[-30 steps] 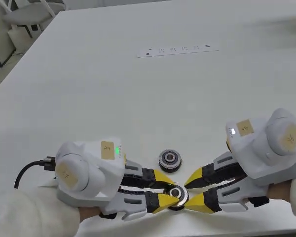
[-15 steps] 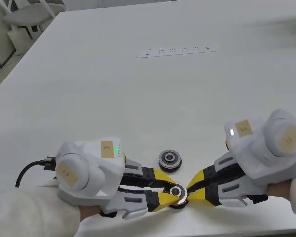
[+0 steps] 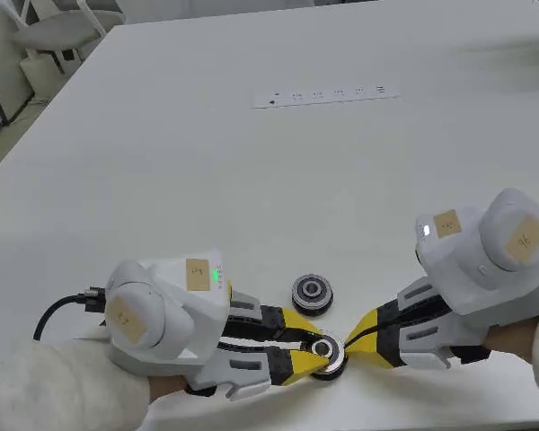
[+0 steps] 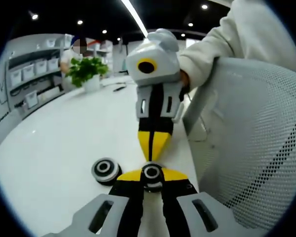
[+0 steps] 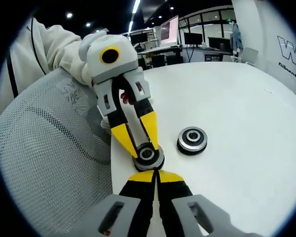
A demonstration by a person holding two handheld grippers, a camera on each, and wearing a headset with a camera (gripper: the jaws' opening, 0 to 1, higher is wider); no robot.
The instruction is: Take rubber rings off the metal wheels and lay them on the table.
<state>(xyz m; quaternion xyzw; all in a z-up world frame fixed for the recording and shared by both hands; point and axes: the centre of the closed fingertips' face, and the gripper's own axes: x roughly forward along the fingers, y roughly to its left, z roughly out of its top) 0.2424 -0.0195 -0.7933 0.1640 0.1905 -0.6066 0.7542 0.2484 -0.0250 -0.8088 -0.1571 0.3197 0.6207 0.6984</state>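
Note:
A metal wheel (image 3: pixel 325 352) with a black rubber ring lies flat near the table's front edge. My left gripper (image 3: pixel 318 353) is shut on it, with one yellow tip on each side (image 4: pixel 152 174). My right gripper (image 3: pixel 351 340) comes in from the right with its jaws shut. Its tips (image 5: pixel 156 174) touch the near rim of the wheel (image 5: pixel 148 155). Whether they pinch the ring cannot be told. A second wheel (image 3: pixel 312 294) with its ring on lies free just beyond, also seen in the gripper views (image 4: pixel 106 169) (image 5: pixel 192 139).
A white power strip (image 3: pixel 325 96) lies far back on the white table (image 3: pixel 251 180). A mesh chair back (image 4: pixel 256 148) stands close behind the table's front edge. A potted plant (image 4: pixel 86 71) sits at the far side.
My right gripper's jaws, open around the wheel's right side a second ago, have shut at its rim. The left gripper keeps its hold. The head camera has shifted slightly.

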